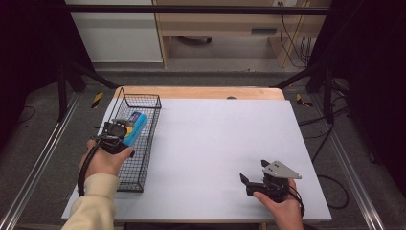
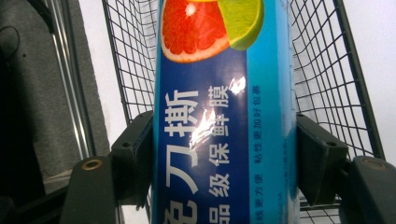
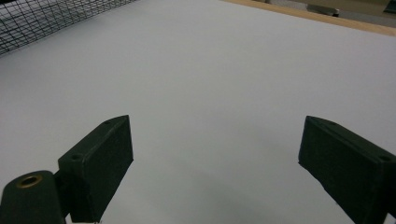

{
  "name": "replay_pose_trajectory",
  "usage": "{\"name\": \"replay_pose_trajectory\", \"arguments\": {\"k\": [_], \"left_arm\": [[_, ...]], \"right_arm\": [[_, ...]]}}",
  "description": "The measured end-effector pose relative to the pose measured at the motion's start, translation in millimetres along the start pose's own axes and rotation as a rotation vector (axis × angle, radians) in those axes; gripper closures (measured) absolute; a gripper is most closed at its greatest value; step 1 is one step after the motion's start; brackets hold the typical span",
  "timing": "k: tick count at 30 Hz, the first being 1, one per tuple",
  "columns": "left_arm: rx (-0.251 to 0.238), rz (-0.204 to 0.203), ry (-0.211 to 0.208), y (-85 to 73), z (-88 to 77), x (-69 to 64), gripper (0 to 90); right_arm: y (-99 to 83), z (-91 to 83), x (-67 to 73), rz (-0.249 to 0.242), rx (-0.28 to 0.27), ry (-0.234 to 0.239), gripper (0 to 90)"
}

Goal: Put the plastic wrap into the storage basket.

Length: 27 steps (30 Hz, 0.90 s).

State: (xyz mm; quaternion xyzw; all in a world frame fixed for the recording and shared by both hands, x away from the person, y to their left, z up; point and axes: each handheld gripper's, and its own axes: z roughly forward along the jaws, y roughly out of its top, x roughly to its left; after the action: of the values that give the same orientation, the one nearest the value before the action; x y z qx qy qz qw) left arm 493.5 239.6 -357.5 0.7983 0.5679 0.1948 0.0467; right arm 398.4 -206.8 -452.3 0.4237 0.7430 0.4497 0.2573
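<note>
The left gripper [image 1: 125,130] clamps a blue box [image 2: 224,130] of cling film, printed with citrus fruit, its jaws pressed against the box's two long sides near the lower end. The box hangs over the wire basket [image 1: 141,143], its far end tilted toward the basket's back wall and apparently within the rim, though whether it touches the mesh floor cannot be told. The basket stands at the left edge of the tabletop [image 1: 215,139]. The right gripper [image 1: 254,178] rests well to the right of the basket, low over bare tabletop, jaws spread wide with nothing between them. The step in hand looks to be either laying the box into the basket or lifting it out; the pictures alone do not settle which. Either way, the box is long and the basket narrow, so it is best kept lined up with the basket's long axis, so that neither end catches the mesh. The hold sits toward one end, so the free end may droop; a level wrist and slow travel would help. If setting down, the far end should meet the floor first, then the near end lowered before the jaws part. The right gripper can stay clear of the basket.
</note>
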Motion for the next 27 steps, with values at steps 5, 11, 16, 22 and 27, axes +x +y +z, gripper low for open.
{"name": "replay_pose_trajectory", "arguments": {"k": [5, 11, 16, 22, 27], "left_arm": [[0.009, -0.003, -0.005, -0.4, 4.1, 0.1, 32.1], [0.017, -0.004, -0.015, 0.2, 7.6, -0.1, 32.1], [0.020, -0.006, -0.021, 0.0, 10.9, 1.0, 32.1], [0.023, -0.023, -0.030, -0.7, 16.2, 4.0, 32.1], [0.029, -0.019, -0.032, -1.5, 18.2, 4.7, 32.1]], "right_arm": [[-0.1, 0.3, 0.4, -0.001, 0.005, 0.002, 10.3], [-0.2, 0.5, 0.5, -0.002, 0.005, 0.003, 10.2], [-1.1, 1.0, 0.1, -0.002, 0.007, 0.004, 10.3], [-1.1, 1.7, 1.0, -0.006, 0.012, 0.003, 10.3], [-1.4, 2.2, 0.9, -0.007, 0.015, 0.003, 10.3]]}}
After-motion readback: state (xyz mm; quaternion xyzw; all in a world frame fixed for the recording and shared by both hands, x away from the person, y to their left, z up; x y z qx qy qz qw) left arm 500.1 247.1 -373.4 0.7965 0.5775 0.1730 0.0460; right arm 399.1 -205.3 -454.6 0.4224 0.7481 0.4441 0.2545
